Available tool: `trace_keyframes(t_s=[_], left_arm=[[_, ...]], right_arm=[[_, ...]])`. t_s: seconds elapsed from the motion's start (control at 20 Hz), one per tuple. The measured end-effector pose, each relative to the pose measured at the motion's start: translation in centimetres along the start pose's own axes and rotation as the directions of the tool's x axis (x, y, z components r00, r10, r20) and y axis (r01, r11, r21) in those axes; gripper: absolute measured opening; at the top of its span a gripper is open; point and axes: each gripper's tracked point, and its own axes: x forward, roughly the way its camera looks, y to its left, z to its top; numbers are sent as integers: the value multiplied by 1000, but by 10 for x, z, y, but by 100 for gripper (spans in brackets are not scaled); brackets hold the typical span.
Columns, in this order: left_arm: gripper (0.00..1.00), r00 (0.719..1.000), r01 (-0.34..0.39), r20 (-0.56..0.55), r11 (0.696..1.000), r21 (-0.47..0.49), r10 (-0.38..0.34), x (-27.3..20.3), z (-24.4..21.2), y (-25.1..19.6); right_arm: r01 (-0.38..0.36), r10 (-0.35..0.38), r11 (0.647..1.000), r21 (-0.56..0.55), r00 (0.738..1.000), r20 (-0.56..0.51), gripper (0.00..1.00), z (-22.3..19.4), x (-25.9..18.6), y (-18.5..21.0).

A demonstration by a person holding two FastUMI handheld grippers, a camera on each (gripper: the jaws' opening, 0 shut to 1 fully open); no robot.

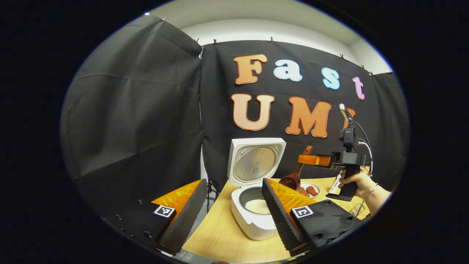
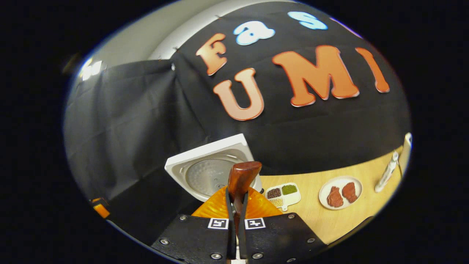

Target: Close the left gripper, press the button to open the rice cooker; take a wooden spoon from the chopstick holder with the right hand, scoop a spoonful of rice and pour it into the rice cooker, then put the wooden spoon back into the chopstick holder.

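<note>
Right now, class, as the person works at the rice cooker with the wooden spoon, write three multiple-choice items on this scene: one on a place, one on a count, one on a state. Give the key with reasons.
1. Where does the plate of red pieces lie?
A. On the wooden table
B. Inside the cooker
C. On the lid

2. How many red pieces are on that plate?
A. One
B. Two
C. Four

3. How is the rice cooker?
A. Shut
B. Lid up, pot showing
C. On its side

Key: 1 A, the plate rests on the table. 2 B, two pieces lie side by side. 3 B, the lid stands upright above the white contents. The right claw grips the wooden spoon.
</note>
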Motion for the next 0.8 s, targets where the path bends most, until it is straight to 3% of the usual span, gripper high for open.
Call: trace_keyframes(t_s=[0.15,0.3,0.6,0.8], left_arm=[[100,1000,11,3,1000,3,-11,0,1,-5],[100,999,31,21,999,9,-31,0,6,-16],[100,996,85,26,996,10,-86,4,8,-47],[100,992,120,32,993,10,-120,4,13,-68]], right_arm=[[31,-37,977,211,999,27,2,15,-29,-48],[129,-159,956,265,983,94,2,40,-74,-117],[319,-394,886,337,901,181,2,66,-191,-233],[392,-483,841,373,855,191,2,62,-253,-278]])
